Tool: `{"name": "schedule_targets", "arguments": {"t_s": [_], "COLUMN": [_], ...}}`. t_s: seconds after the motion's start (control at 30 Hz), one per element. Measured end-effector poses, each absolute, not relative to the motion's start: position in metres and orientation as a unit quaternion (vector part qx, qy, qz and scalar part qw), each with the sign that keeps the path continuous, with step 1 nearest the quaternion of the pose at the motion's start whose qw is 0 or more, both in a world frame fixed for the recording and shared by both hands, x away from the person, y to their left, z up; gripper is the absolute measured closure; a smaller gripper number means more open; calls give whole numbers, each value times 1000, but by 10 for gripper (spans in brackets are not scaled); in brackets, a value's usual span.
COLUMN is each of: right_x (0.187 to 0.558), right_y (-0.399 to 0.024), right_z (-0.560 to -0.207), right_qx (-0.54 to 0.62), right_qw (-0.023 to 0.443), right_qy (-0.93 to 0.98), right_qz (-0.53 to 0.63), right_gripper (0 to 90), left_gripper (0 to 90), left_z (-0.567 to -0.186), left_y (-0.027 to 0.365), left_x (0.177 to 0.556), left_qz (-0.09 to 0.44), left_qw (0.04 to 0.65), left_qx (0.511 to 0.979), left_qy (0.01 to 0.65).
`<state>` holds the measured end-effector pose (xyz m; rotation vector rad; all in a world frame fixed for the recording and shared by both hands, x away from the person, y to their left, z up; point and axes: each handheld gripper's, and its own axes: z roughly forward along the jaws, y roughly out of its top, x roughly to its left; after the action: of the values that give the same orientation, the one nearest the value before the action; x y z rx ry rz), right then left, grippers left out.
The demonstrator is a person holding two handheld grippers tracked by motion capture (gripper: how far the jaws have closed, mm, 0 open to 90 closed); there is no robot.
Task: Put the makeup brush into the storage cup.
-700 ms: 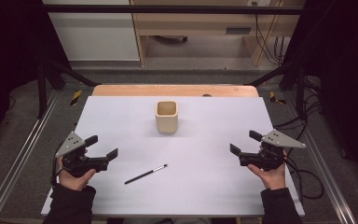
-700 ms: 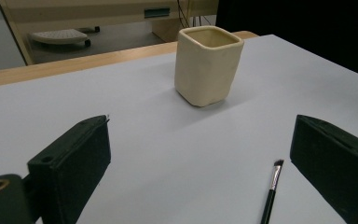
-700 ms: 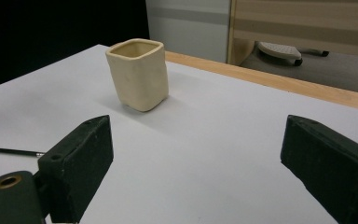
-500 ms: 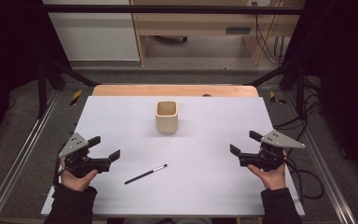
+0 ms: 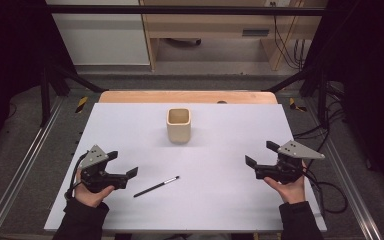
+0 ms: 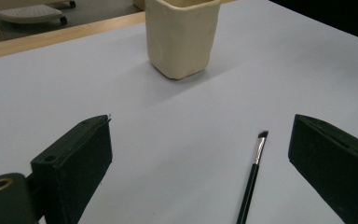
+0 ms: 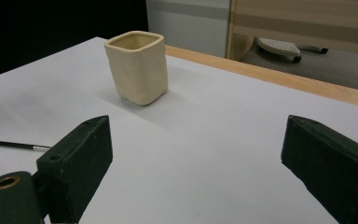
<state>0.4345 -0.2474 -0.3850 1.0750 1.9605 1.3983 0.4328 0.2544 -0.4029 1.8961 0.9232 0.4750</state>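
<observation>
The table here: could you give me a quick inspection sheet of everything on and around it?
Surface: white table top, flat, with a wooden strip along the far edge.
Job's things: thin black brush lying flat near the left hand-held gripper; cream square cup upright, farther back, apart from the brush.
Clutter: nothing seen on the top.
Grippers: left hand-held gripper open, the brush ahead of its jaws, untouched; right hand-held gripper open, nothing between its jaws.
Cables: one trails from each gripper; more black cables hang beside the table's right edge.
Surroundings: metal rails along both sides, grey floor, wooden furniture behind.
</observation>
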Motion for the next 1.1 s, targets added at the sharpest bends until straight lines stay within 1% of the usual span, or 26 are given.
{"name": "schedule_targets", "arguments": {"t_s": [0.57, 1.1], "right_x": [435, 435], "right_y": [-248, -247], "right_z": [-386, -386], "right_qx": [396, 396], "right_qw": [249, 248], "right_qy": [722, 724], "right_qz": [509, 507], "right_gripper": [89, 88], "left_gripper": [64, 91], "left_z": [-418, -424], "left_y": [230, 220], "left_x": [436, 440], "left_qz": [160, 146], "left_qw": [420, 382], "left_qx": [822, 847], "left_qy": [349, 339]}}
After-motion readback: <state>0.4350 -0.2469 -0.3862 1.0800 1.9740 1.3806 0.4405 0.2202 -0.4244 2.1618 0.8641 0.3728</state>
